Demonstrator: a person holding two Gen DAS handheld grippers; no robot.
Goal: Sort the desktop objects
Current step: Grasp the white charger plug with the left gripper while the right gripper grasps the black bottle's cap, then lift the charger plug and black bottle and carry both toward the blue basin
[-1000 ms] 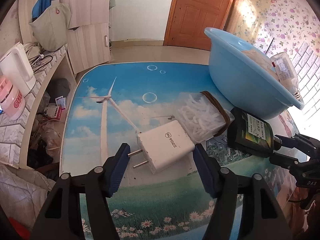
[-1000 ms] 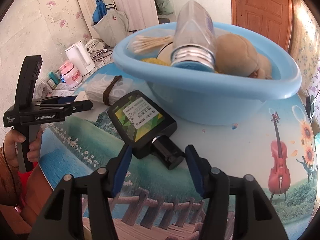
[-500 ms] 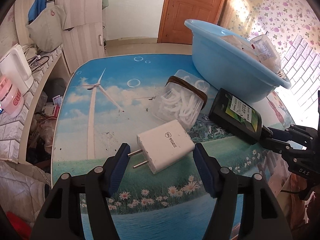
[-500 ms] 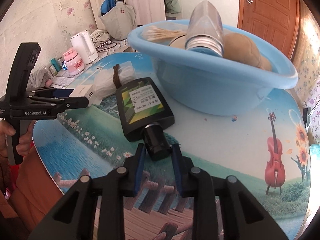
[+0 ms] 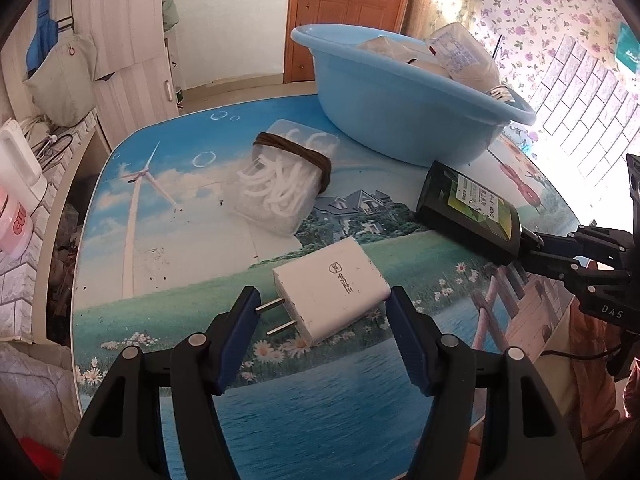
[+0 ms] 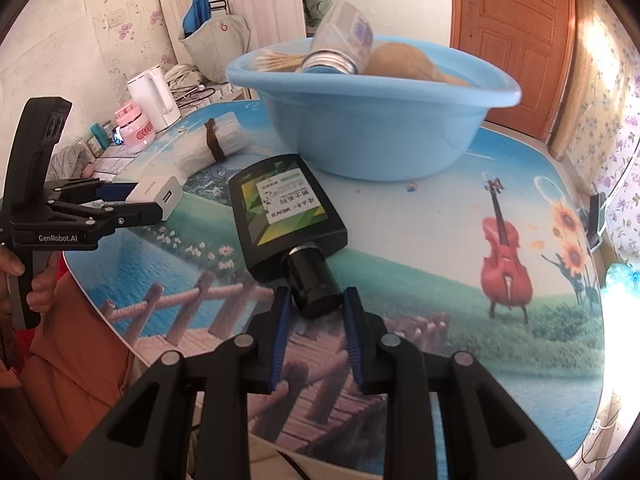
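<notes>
My left gripper [image 5: 322, 308] is shut on a white plug charger [image 5: 331, 288], held by its prongs and far end above the picture-printed table [image 5: 160, 240]. It also shows in the right wrist view [image 6: 154, 197]. My right gripper [image 6: 315, 304] is shut on the black cap of a flat black bottle [image 6: 282, 210] with a green label, which lies on the table; the bottle also shows in the left wrist view [image 5: 468, 210]. A light blue basin [image 6: 372, 120] holding several items stands behind it.
A clear bag of white pieces bound with a brown band [image 5: 286, 176] lies on the table left of the basin [image 5: 400, 112]. A white kettle [image 6: 150, 96] and pink jar [image 6: 134, 130] stand on a side counter. A wooden door [image 5: 352, 12] is behind.
My right gripper has closed on the bottle's cap and turned the bottle slightly. My left gripper has carried the charger back toward the table's near edge, away from the basin.
</notes>
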